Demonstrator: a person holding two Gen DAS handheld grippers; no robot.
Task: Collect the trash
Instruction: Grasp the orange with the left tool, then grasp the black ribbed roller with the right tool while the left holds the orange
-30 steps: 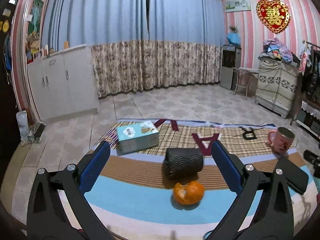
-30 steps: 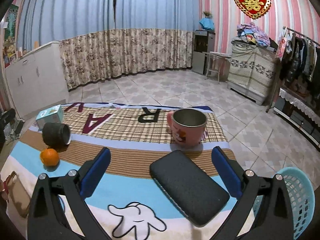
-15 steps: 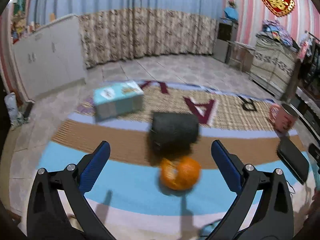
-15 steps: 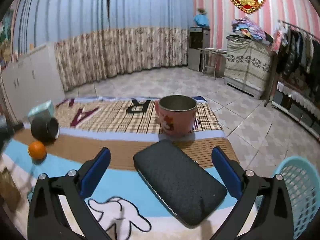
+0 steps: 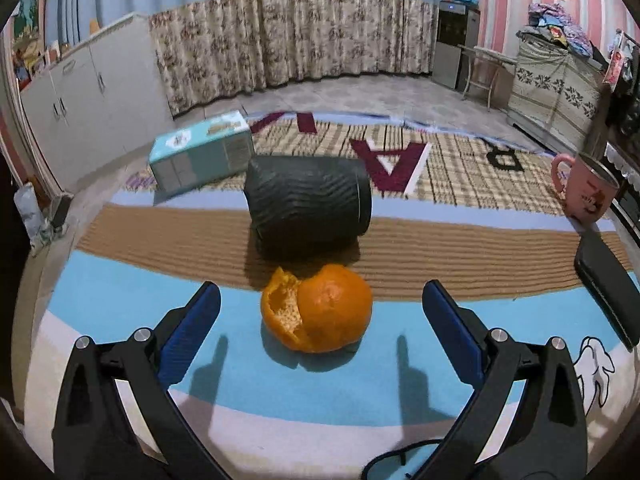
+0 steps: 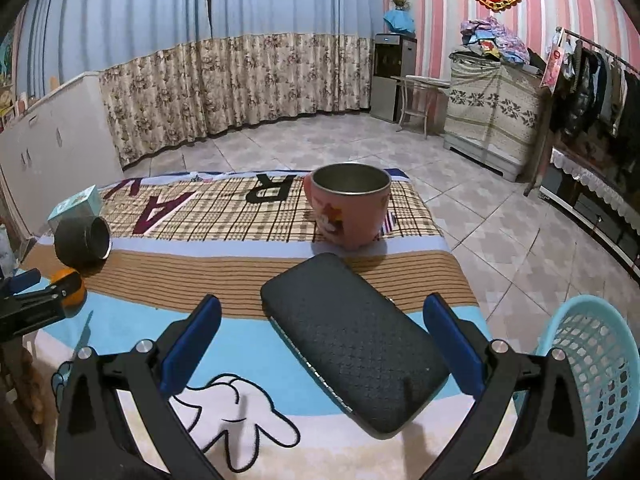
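Observation:
A partly peeled orange (image 5: pixel 318 308) lies on the blue stripe of the tablecloth, straight ahead of my open left gripper (image 5: pixel 320 320), between its blue pads and apart from both. It also shows at the far left of the right wrist view (image 6: pixel 72 286), behind the left gripper's arm. My right gripper (image 6: pixel 320 336) is open and empty, its pads either side of a black textured case (image 6: pixel 352 356). A light blue mesh basket (image 6: pixel 592 380) stands off the table's right edge.
A black ribbed cylinder (image 5: pixel 306 206) lies on its side just behind the orange. A teal box (image 5: pixel 200 156) sits behind it to the left. A pink mug (image 6: pixel 348 204) stands upright beyond the black case, also seen at the right in the left wrist view (image 5: pixel 586 188).
My left gripper has moved forward and down, so the orange now lies between its open pads. My right gripper has shifted slightly closer to the black case.

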